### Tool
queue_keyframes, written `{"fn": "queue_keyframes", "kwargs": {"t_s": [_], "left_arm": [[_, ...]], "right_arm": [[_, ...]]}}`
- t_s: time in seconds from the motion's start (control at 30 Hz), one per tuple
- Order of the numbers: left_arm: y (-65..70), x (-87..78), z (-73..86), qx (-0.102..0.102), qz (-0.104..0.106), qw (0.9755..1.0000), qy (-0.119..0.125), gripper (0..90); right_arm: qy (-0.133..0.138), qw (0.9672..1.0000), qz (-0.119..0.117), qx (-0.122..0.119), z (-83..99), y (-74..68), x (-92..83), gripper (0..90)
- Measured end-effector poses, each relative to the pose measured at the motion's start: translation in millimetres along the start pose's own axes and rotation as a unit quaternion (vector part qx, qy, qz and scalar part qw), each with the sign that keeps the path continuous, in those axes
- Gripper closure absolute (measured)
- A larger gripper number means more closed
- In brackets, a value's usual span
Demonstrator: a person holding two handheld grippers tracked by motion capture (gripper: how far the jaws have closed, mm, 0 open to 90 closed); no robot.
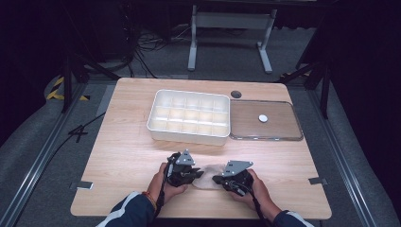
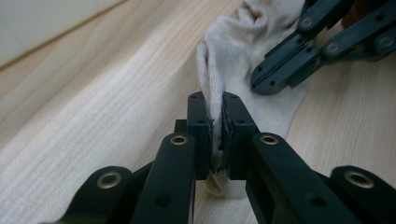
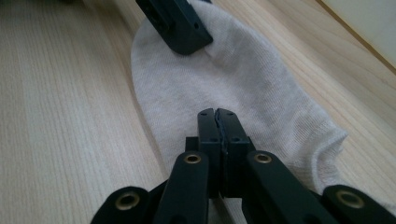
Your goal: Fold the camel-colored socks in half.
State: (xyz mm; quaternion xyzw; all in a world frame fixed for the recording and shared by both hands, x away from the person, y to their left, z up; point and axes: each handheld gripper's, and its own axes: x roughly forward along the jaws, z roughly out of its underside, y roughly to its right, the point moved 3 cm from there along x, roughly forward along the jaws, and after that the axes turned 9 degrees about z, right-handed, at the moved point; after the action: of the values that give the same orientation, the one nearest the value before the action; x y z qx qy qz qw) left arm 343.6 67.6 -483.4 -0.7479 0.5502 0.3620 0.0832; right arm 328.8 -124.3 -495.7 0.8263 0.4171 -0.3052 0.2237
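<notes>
A small beige sock (image 1: 208,173) lies on the wooden table near its front edge, between my two grippers. In the left gripper view, my left gripper (image 2: 214,100) is shut on a raised fold of the sock (image 2: 233,51), and the fabric shows between the pads. My right gripper (image 3: 217,112) is shut, its tips low over the flat sock (image 3: 243,74); no fabric shows between its pads. In the high view the left gripper (image 1: 197,174) and the right gripper (image 1: 216,179) point toward each other over the sock, each held by a hand.
A white tray (image 1: 188,136) with several compartments stands mid-table behind the grippers. To its right lies a clear flat lid (image 1: 283,130) with a small white disc (image 1: 263,118) on it. A dark round cap (image 1: 235,94) sits behind the lid.
</notes>
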Motion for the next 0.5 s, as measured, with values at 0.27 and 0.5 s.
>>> {"fn": "queue_keyframes", "kwargs": {"t_s": [0.27,0.5], "left_arm": [[4.4,-2.6,-3.6,0.005,0.002,0.9998,0.019,83.4],[3.4,-0.7,-0.6,0.012,-0.011,0.9999,0.002,83.6]], "right_arm": [[-0.003,1.0,0.002,0.001,-4.1,0.0,3.6,89.9],[0.022,0.9994,0.024,0.012,-8.8,6.7,-6.6,87.3]]}}
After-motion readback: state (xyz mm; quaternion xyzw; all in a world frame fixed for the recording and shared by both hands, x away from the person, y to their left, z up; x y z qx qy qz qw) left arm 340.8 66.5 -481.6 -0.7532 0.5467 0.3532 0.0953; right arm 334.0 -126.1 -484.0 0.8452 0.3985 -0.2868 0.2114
